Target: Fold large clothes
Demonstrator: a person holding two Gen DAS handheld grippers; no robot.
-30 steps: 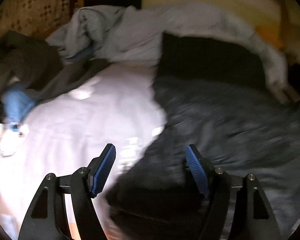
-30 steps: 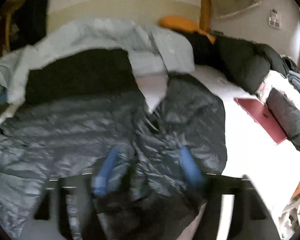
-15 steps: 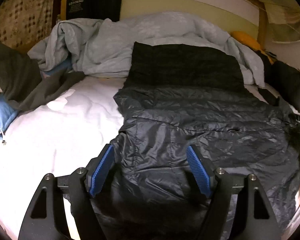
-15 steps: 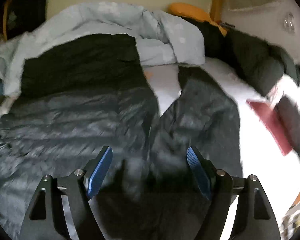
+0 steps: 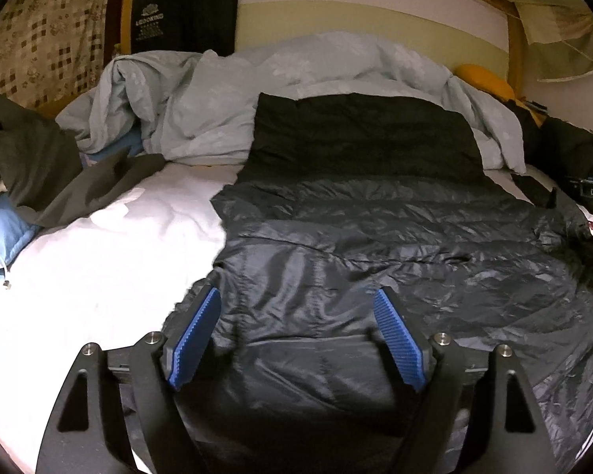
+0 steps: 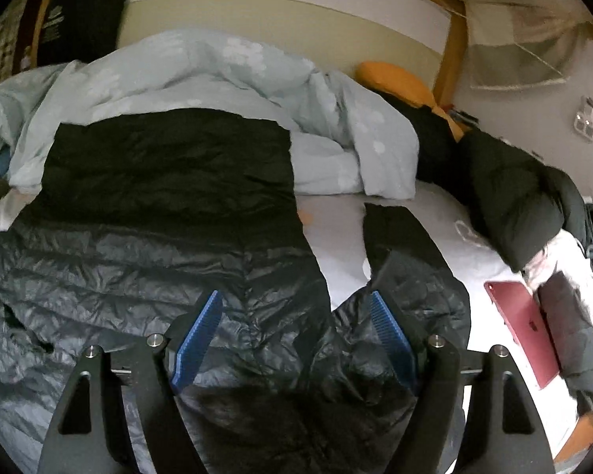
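A large dark grey puffer jacket lies spread on the white bed sheet, its black lower panel resting on a pale blue duvet. My left gripper is open and empty, just above the jacket near its left edge. In the right wrist view the same jacket fills the left, with one sleeve lying out to the right. My right gripper is open and empty over the crumpled part where sleeve meets body.
A rumpled pale blue duvet lies along the headboard. Dark clothes and a blue cloth lie at the left. Another black coat, a red tablet and an orange pillow lie at the right.
Both views have steadied from blur. The left gripper has swung right, over the jacket body. The right gripper has stayed open over the sleeve joint and pulled back slightly.
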